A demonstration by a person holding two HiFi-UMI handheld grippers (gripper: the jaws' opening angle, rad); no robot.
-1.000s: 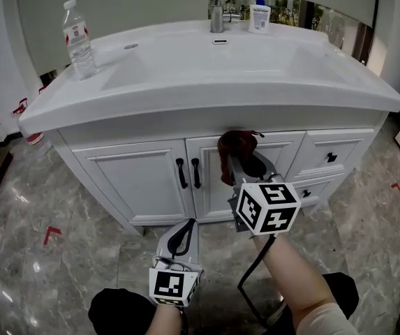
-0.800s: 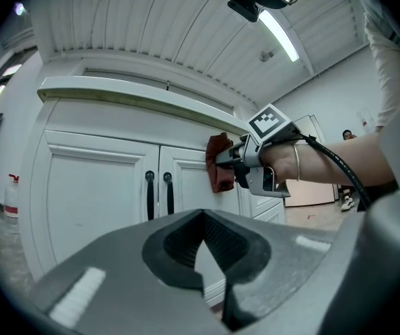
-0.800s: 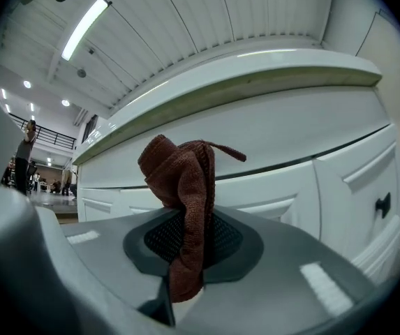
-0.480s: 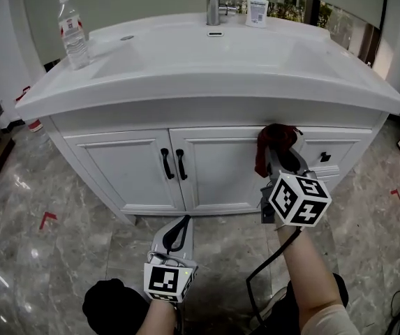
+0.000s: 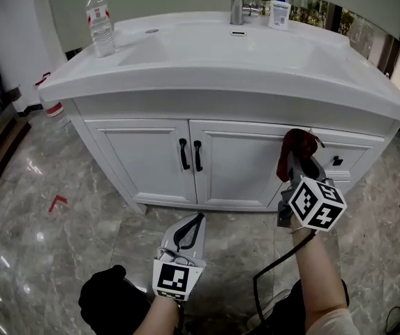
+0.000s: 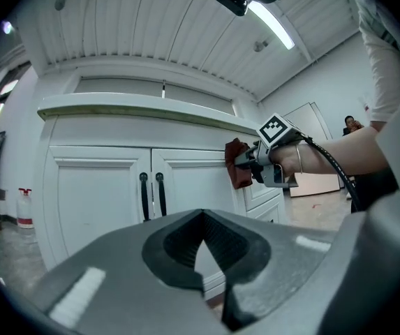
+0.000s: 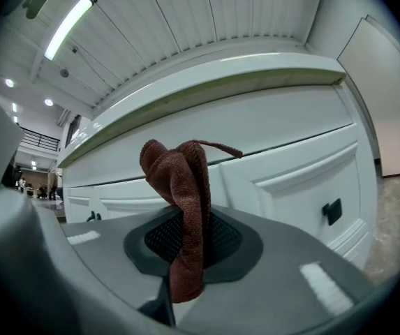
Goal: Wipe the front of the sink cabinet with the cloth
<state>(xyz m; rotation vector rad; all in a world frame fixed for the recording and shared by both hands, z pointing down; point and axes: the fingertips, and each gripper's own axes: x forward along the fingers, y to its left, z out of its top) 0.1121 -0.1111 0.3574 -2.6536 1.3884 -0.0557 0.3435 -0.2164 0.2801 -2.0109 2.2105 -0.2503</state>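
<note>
Grey marble floor (image 5: 60, 243) runs under the white sink cabinet (image 5: 137, 166), whose counter (image 5: 206, 68) overhangs the front you are wiping. Your right claw (image 5: 296, 172) is clamped on the dark red cloth (image 5: 295, 144), which stands bunched and upright out of the tips. It seems to press on the top rail just under the counter's front edge, where the right door (image 5: 238, 166) meets the drawer (image 5: 350, 158). From there most of the unwiped front lies to your left, across both doors, so a sideways sweep looks like the next call, and the right hand is plainly the nearer one. Your left claw (image 5: 194, 223) hangs low above the floor, jaws closed on nothing, well apart from the cabinet. Watch the two black door handles (image 5: 190, 155) and the drawer knob (image 5: 336, 161), which could snag the cloth. Back on the counter stand a water bottle (image 5: 100, 21), the faucet (image 5: 238, 2) and a soap bottle (image 5: 279, 11).
</note>
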